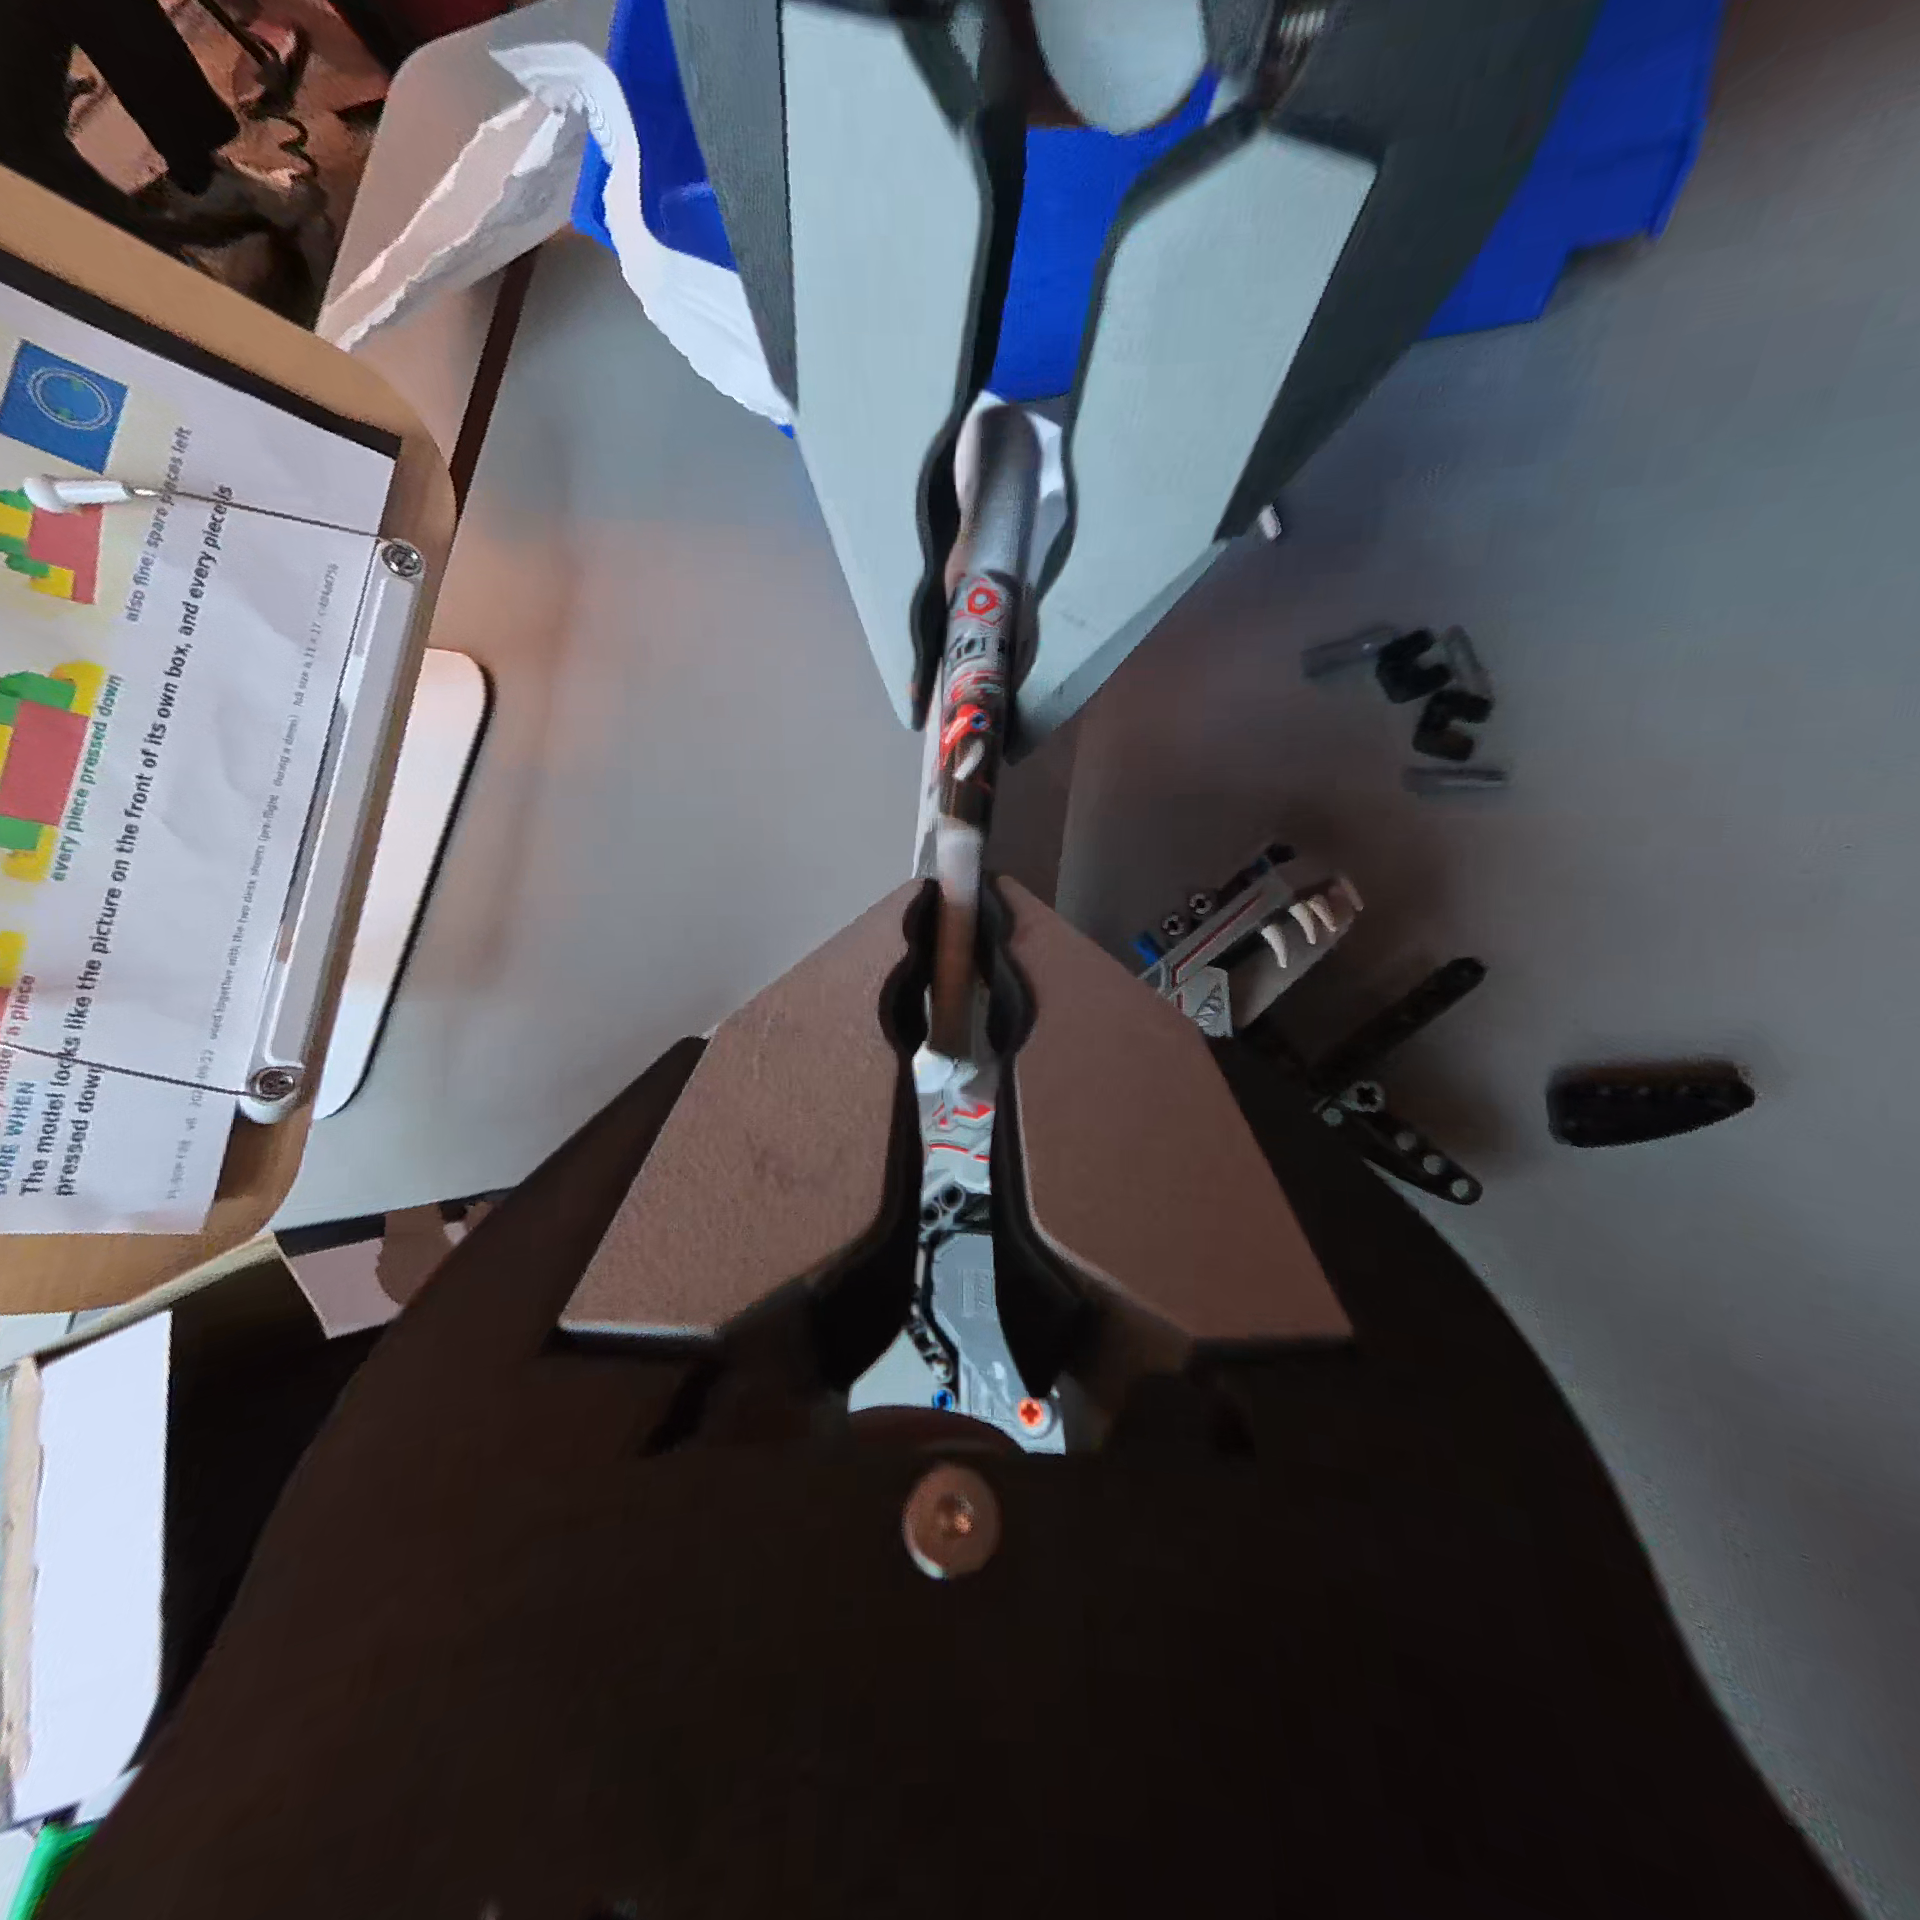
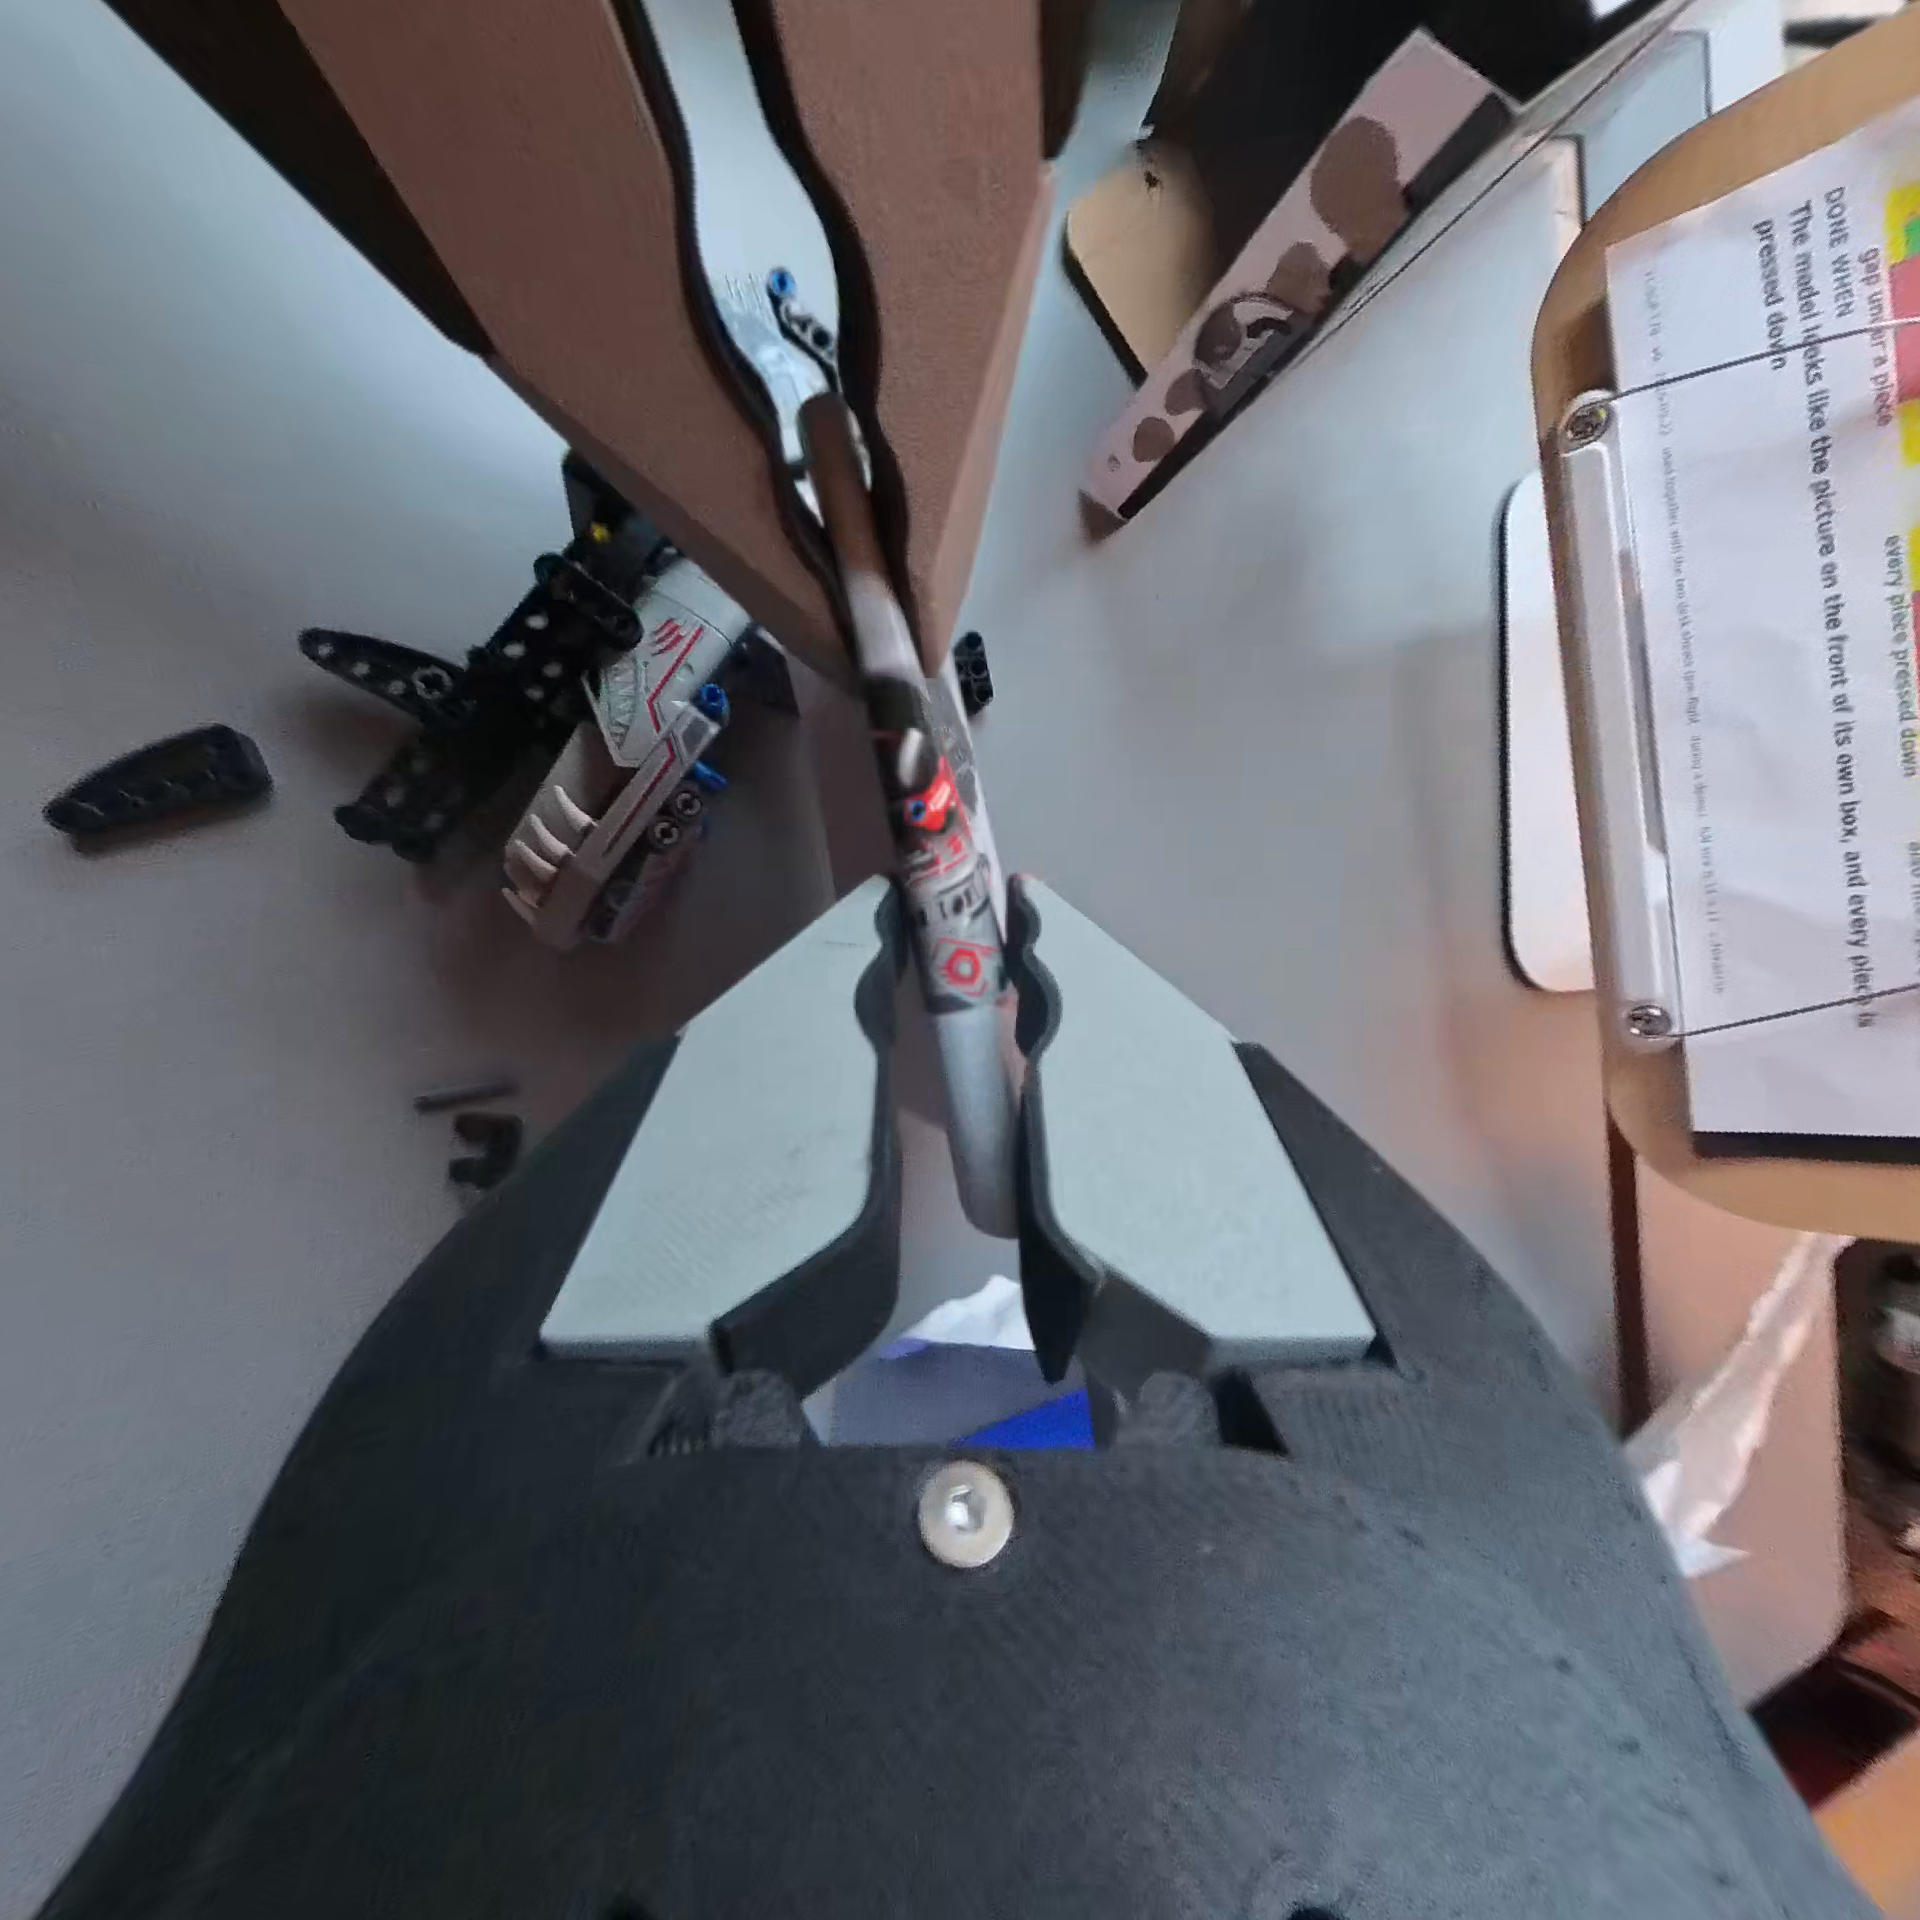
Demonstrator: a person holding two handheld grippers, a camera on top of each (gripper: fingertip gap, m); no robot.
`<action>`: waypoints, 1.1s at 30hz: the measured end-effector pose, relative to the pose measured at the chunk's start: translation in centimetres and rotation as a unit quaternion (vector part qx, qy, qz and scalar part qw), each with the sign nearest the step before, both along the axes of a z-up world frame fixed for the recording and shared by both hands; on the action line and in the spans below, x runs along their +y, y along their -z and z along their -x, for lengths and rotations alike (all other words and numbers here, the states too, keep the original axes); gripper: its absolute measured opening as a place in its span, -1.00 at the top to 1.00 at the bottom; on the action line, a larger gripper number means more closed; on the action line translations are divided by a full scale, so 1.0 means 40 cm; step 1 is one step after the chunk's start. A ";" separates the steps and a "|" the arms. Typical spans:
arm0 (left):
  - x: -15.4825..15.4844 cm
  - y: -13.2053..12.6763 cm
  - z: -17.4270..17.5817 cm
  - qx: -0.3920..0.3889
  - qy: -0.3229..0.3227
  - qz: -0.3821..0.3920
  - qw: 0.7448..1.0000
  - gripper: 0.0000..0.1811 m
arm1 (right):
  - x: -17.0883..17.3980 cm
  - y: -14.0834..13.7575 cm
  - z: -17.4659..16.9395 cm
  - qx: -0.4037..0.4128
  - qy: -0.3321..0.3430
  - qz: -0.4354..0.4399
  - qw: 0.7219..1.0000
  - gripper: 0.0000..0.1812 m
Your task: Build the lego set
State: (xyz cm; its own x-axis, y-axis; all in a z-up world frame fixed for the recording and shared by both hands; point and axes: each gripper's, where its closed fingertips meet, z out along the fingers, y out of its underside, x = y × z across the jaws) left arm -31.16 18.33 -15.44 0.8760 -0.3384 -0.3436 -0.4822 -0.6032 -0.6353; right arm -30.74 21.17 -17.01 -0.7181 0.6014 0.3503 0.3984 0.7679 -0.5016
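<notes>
- The pale grey table (image 2: 1299, 727) lies under everything I do; its far edge meets a wooden clipboard (image 2: 1590, 1143) with rounded corners, which bounds my room on that side, while the stretch toward the loose parts lies open.
- My left gripper (image 1: 956, 914), brown-faced with wavy black inner edges, is pressed together on one end of a thin printed lego panel (image 1: 971, 717).
- My right gripper (image 2: 951, 914), grey-faced on a rough black body, pinches the other end, so the panel hangs between the two, above the table and edge-on to both cameras.
- The panel is flat and smooth, grey with red and black markings; one end is plain silver-grey.
- A partly built lego model (image 2: 613, 769) rests on the table just beside the grippers: grey angled shell, black holed beams, pale tooth-like spikes, small blue pins.
- A curved black beam (image 2: 156, 790) lies apart from the model.
- Small black connectors (image 1: 1423, 696) sit farther off, blurred.
</notes>
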 end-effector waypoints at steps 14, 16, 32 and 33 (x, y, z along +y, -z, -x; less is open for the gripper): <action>-0.033 0.012 -0.002 -0.136 0.033 -0.023 0.990 0.97 | -0.030 -0.037 -0.047 -0.005 -0.030 0.130 0.991 0.97; -0.030 0.014 -0.002 -0.134 0.032 -0.032 0.990 0.96 | -0.034 -0.035 -0.051 -0.012 -0.030 0.147 0.989 0.94; -0.033 -0.028 -0.038 -0.264 0.041 -0.075 0.961 0.97 | -0.069 -0.036 -0.053 -0.049 -0.047 0.209 0.976 0.98; -0.031 -0.028 -0.036 -0.255 0.038 -0.077 0.963 0.97 | -0.066 -0.037 -0.050 -0.046 -0.044 0.209 0.976 0.97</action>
State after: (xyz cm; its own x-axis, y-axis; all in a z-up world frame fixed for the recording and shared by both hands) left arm -29.72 17.07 -14.33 0.9186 -0.3881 0.0740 -0.1228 -0.4584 -0.8802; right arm -28.75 18.52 -15.55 -0.7907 0.6119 0.0197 0.3977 0.5378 -0.7433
